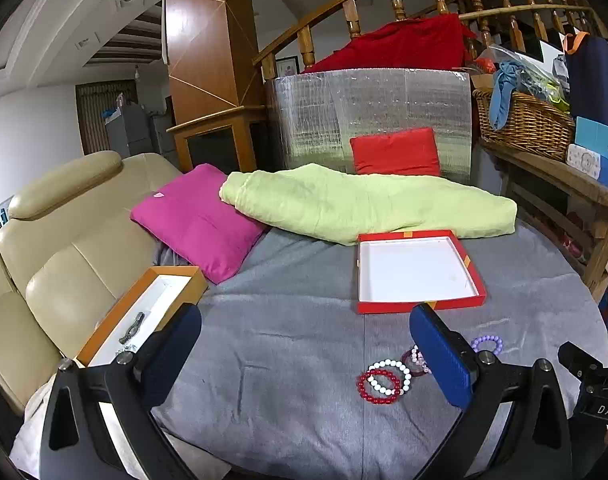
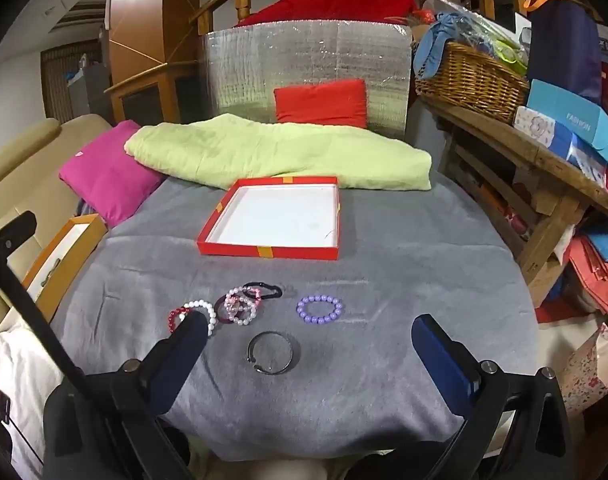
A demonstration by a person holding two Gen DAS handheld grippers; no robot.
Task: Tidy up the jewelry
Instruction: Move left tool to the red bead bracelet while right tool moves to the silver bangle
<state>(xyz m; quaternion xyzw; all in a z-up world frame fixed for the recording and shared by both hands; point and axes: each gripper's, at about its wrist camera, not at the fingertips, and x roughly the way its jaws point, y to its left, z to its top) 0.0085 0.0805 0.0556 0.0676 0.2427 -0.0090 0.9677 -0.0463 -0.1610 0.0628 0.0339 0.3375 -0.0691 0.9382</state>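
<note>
Grey blanket (image 2: 383,240) carries bracelets (image 2: 232,306) before red box (image 2: 270,252) | left gripper (image 1: 304,360), right gripper (image 2: 309,354): fingers fully apart, empty, tilted downward | blue box (image 2: 575,120) reads "FASHION"

On the light blue box (image 2: 575,122) at the wooden bench I can read "FASHION". A black device (image 1: 601,402) at the right edge shows "DAS".

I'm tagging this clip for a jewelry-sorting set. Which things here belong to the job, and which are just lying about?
Job:
- red shallow cardboard tray
- orange cardboard box
- purple bead bracelet
- white pearl bracelet
- red bead bracelet
- thin metal bangle

Lying about:
- magenta cushion
- green folded blanket
- wicker basket
</note>
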